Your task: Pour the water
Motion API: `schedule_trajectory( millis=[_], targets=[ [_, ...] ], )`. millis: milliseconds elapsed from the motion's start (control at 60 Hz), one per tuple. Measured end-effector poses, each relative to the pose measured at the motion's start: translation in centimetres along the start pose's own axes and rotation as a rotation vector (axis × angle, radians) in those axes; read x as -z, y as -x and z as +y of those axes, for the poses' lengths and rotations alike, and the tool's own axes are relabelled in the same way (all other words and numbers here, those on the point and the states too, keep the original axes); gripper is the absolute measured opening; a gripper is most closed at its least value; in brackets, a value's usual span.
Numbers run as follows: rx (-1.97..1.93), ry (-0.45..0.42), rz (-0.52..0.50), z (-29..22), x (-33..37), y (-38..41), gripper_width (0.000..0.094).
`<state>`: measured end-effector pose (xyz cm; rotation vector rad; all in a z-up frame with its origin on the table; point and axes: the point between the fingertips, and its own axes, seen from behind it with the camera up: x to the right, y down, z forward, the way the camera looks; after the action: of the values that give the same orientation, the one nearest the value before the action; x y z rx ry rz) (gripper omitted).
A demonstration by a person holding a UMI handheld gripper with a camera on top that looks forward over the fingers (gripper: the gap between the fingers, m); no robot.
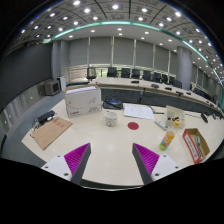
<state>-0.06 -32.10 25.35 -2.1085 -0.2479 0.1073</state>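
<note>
Distance is the main hazard: the gripper [109, 162] hangs wide and empty over the near edge of the white table [110, 145], well short of the white cup [110, 117] at the table's middle. A slim bottle [168, 136] stands right of that cup, beside a red-trimmed box [196, 145]. Reaching for the bottle could, I judge, clip the box or topple the tall bottle.

Evenly bright room lit by rows of ceiling spotlights [95, 17] and a curved light strip overhead — soft, faint shadows on the pale table [110, 140], with strong fisheye bending at the edges.
</note>
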Motion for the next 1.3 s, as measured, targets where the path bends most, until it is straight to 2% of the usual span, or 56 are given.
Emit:
schedule_trajectory(
  millis=[300,483,783,833,967,1033,1233,1300],
  targets=[
    [-0.023,-0.002,0.045,4.5,-5.4,-17.0,0.0860],
    [-0.053,-0.041,0.057,6.9,-10.9,-27.1,0.0860],
    [-0.045,-0.129,0.067,7.0,-22.9,-34.7,0.0849],
    [-0.049,-0.142,0.074,6.8,-24.4,-35.1,0.0818],
    [-0.026,-0.176,0.056,6.0,-27.4,-35.1,0.0652],
    [-0.015,-0.181,0.054,6.0,-27.5,-34.2,0.0525],
    [-0.034,-0.176,0.105,5.4,-28.1,-34.4,0.0404],
    [-0.018,-0.158,0.114,5.1,-28.4,-34.2,0.0400]
  ],
)
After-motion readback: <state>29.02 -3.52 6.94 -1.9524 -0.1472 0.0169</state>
